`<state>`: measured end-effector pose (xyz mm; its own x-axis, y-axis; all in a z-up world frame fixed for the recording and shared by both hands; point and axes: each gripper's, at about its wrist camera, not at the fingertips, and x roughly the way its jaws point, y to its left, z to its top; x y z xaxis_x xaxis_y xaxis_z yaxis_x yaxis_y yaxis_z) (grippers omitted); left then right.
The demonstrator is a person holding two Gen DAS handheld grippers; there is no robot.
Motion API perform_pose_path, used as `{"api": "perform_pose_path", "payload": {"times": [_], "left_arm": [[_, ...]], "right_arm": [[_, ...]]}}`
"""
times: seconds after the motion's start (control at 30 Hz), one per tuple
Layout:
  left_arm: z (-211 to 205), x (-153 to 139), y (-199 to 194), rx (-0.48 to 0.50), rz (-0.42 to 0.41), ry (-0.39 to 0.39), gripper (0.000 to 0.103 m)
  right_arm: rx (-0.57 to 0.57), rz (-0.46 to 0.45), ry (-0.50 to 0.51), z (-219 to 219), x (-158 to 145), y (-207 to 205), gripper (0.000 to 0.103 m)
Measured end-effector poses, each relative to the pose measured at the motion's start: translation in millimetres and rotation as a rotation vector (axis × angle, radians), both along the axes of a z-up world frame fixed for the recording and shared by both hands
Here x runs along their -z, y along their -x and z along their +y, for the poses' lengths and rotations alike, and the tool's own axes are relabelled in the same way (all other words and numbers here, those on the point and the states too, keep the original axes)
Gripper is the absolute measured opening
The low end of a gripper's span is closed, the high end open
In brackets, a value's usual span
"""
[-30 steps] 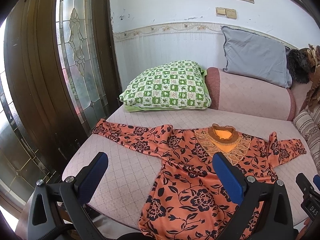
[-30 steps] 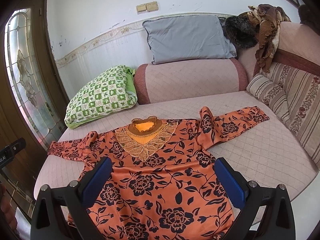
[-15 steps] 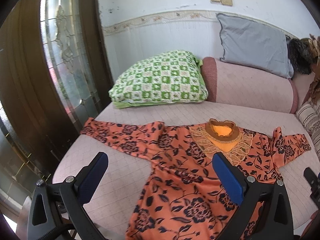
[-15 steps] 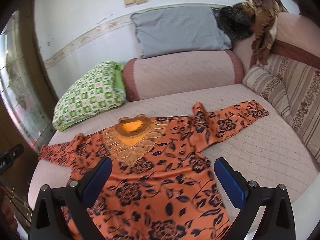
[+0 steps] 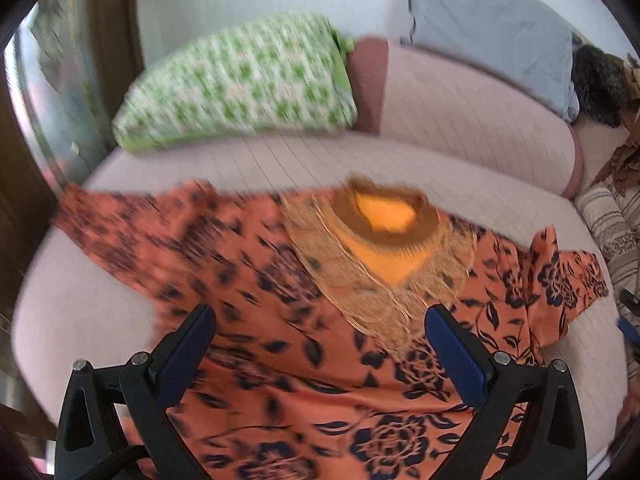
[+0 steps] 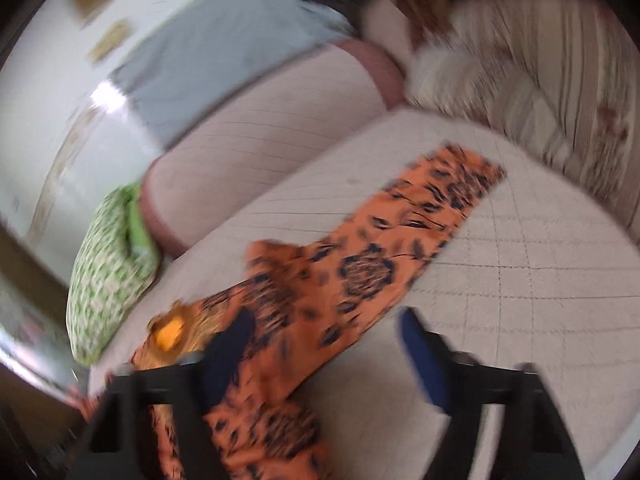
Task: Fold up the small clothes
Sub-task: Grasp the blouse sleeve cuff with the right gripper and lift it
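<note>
Approaching garment | orange floral blouse [image 5: 304,344] lies spread flat on sofa seat [image 6: 520,280] | left tongs [image 5: 320,344], right tongs [image 6: 328,344]: both released, empty | next: grip right sleeve [image 6: 420,232], fold inward.

Bare pink mattress [image 6: 520,288] lay open right of the orange floral blouse [image 5: 304,344] sleeve. The green checked pillow [image 5: 240,84] and bolster [image 5: 472,120] blocked the back edge. The striped cushion [image 6: 560,92] closed the right side. The wooden door frame [image 5: 24,184] bounded the left.
</note>
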<state>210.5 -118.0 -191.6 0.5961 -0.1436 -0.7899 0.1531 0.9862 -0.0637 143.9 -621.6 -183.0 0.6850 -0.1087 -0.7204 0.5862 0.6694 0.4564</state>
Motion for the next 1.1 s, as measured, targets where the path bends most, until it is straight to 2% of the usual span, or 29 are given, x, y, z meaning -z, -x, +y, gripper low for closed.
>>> {"api": "perform_pose_path", "payload": {"times": [0.1,0.17,0.27,0.37,0.5,0.53,0.57,0.6,0.63,0.7,0.8,0.87,1.03,1.1], "left_arm": [[-10,33,-9,0.044,0.043,-0.005,0.103],[-13,48,-16,0.059,0.053,-0.019,0.103],[-15,62,-28,0.046,0.063,-0.055,0.103],[-16,68,-36,0.043,0.07,-0.047,0.103],[-20,73,-45,0.048,0.062,-0.072,0.103],[-21,74,-46,0.044,0.056,-0.087,0.103],[-20,76,-50,0.042,0.052,-0.1,0.103],[-20,77,-51,0.042,0.05,-0.111,0.103],[-20,78,-54,0.04,0.05,-0.123,0.103],[-18,77,-56,0.033,0.045,-0.133,0.103],[-9,68,-57,0.007,0.02,-0.136,0.103],[-2,60,-56,-0.01,-0.002,-0.137,0.103],[29,34,-58,-0.072,-0.065,-0.136,0.103],[48,28,-62,-0.113,-0.073,-0.143,0.103]], "right_arm": [[0.104,-0.027,-0.206,-62,39,-8,0.059],[0.182,-0.027,-0.273,-90,58,-13,0.059],[0.292,-0.002,-0.317,-123,83,-22,0.06],[0.347,-0.008,-0.364,-148,104,-33,0.06],[0.391,-0.021,-0.296,-166,108,-52,0.061],[0.407,-0.029,-0.295,-171,109,-55,0.053],[0.422,-0.034,-0.279,-174,108,-57,0.022],[0.424,-0.013,-0.254,-177,107,-61,0.005],[0.415,-0.002,-0.257,-182,109,-64,0.006],[0.427,-0.05,-0.281,-184,107,-58,0.006],[0.404,-0.194,-0.277,-171,76,-43,0.006],[0.345,-0.276,-0.257,-152,42,-39,0.006],[0.084,-0.482,-0.135,-61,-81,-56,0.006],[-0.04,-0.523,-0.104,-11,-117,-71,0.006]]}}
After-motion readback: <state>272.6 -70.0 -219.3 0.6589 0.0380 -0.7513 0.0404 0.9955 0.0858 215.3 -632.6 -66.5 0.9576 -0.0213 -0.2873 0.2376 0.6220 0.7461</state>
